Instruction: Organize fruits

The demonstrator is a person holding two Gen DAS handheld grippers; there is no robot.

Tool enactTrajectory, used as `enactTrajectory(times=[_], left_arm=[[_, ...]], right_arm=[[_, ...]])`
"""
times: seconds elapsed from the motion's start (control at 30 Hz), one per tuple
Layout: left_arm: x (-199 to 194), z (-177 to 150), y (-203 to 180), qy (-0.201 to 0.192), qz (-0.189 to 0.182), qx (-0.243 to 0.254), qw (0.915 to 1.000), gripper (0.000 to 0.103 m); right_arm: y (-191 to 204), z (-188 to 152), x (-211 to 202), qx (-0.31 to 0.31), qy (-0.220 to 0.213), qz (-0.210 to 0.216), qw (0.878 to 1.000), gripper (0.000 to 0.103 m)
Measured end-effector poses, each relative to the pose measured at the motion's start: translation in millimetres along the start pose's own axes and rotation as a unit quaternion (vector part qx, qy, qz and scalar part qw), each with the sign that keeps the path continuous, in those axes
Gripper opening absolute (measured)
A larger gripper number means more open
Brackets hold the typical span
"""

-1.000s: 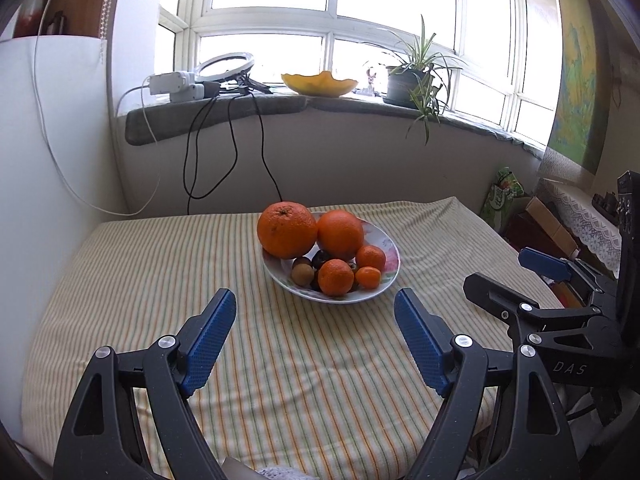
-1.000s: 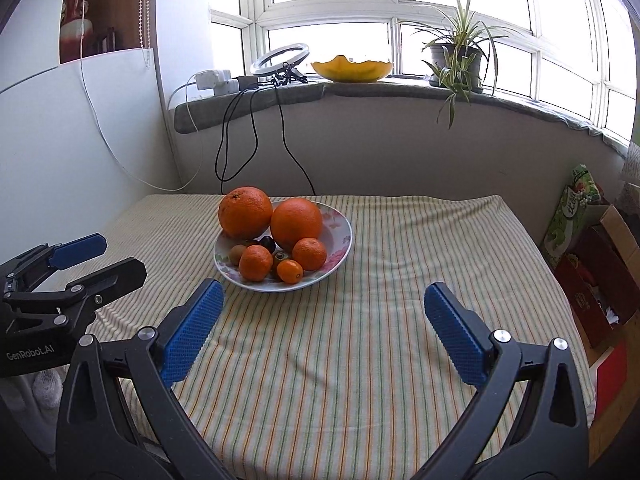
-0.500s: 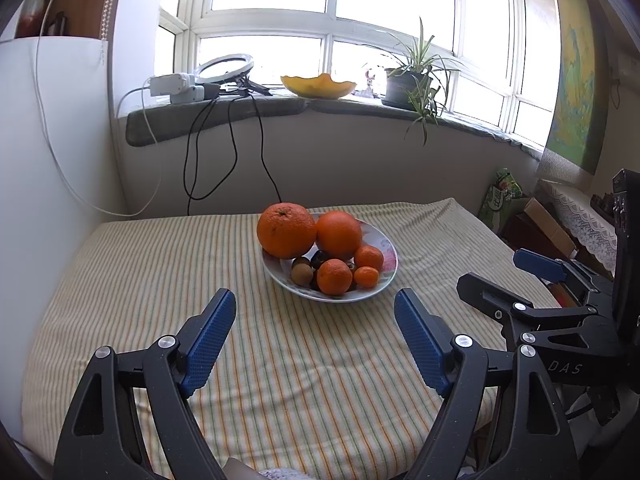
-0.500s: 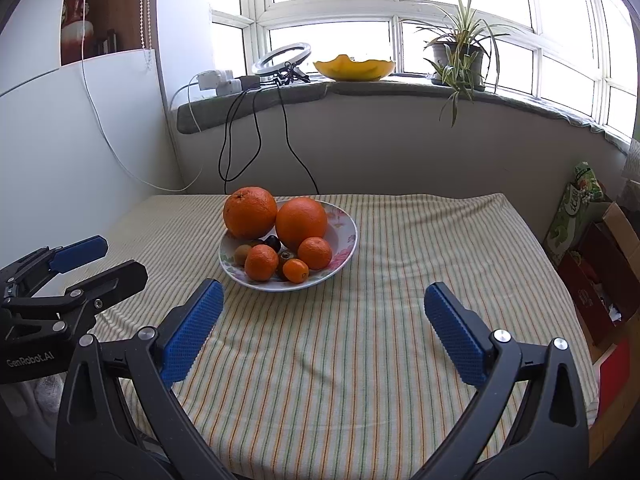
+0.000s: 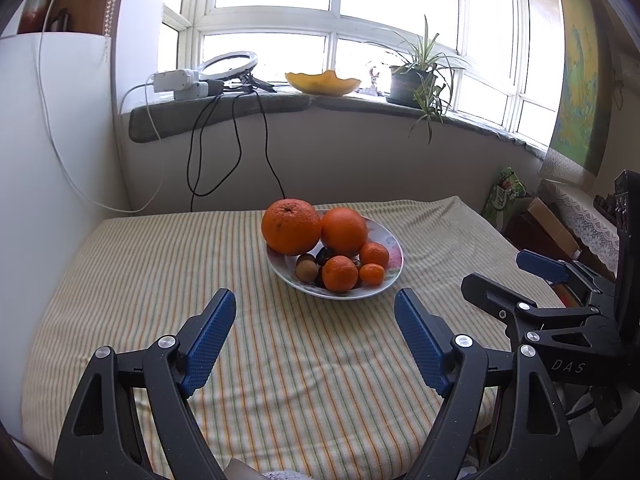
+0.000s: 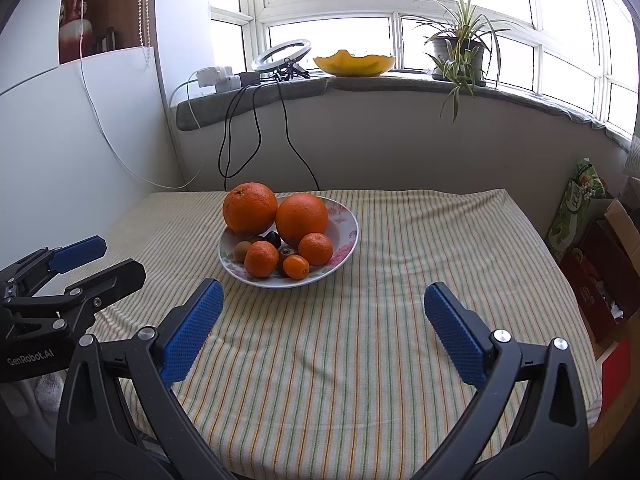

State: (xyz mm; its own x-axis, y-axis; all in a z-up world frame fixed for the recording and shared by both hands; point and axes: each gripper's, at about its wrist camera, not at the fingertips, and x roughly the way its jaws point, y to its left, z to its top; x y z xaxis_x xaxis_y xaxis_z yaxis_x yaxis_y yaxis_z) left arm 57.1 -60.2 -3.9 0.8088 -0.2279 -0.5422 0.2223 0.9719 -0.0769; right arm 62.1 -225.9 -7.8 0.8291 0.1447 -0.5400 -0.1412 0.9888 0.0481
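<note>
A white floral plate [image 5: 397,258] [image 6: 349,236] stands mid-table on the striped cloth. It holds two big oranges [image 5: 291,226] [image 6: 250,208], three small mandarins [image 5: 339,273] [image 6: 261,259], a brown kiwi-like fruit [image 5: 307,272] [image 6: 243,251] and dark small fruits partly hidden among them. My left gripper [image 5: 314,301] is open, its blue pads just short of the plate's near rim, with nothing between them. My right gripper [image 6: 323,292] is open too, near the plate's front right and empty. Each gripper shows in the other's view: right gripper [image 5: 500,272], left gripper [image 6: 116,258].
The table with its striped cloth [image 6: 400,280] is bounded by a white wall on the left and a windowsill wall behind, where black cables [image 5: 236,148] hang. A yellow bowl [image 6: 354,65] and a potted plant [image 6: 458,50] sit on the sill. Boxes and bags [image 6: 592,240] stand right of the table.
The right gripper has drifted slightly left, toward the left one. Both stay open and the fruit has not moved.
</note>
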Motion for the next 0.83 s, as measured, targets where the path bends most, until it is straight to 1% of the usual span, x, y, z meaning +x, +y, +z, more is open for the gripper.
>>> enactTrajectory(times=[0.57,0.73,0.83], left_arm=[[3.2,-1.8,0.7,-0.001,0.008,-0.001,1.0000,0.082],[3.9,-1.8,0.7,-0.003,0.006,-0.003,1.0000,0.082],[5.3,-1.5,3.5,-0.001,0.000,-0.008,1.0000,0.082]], right_arm=[[0.5,-1.7,3.6,0.002,0.005,-0.002,1.000,0.102],[1.1,-1.8,5.0,0.001,0.007,0.000,1.000,0.102],[-1.4,-0.8,7.3,0.003,0.006,-0.007,1.000,0.102]])
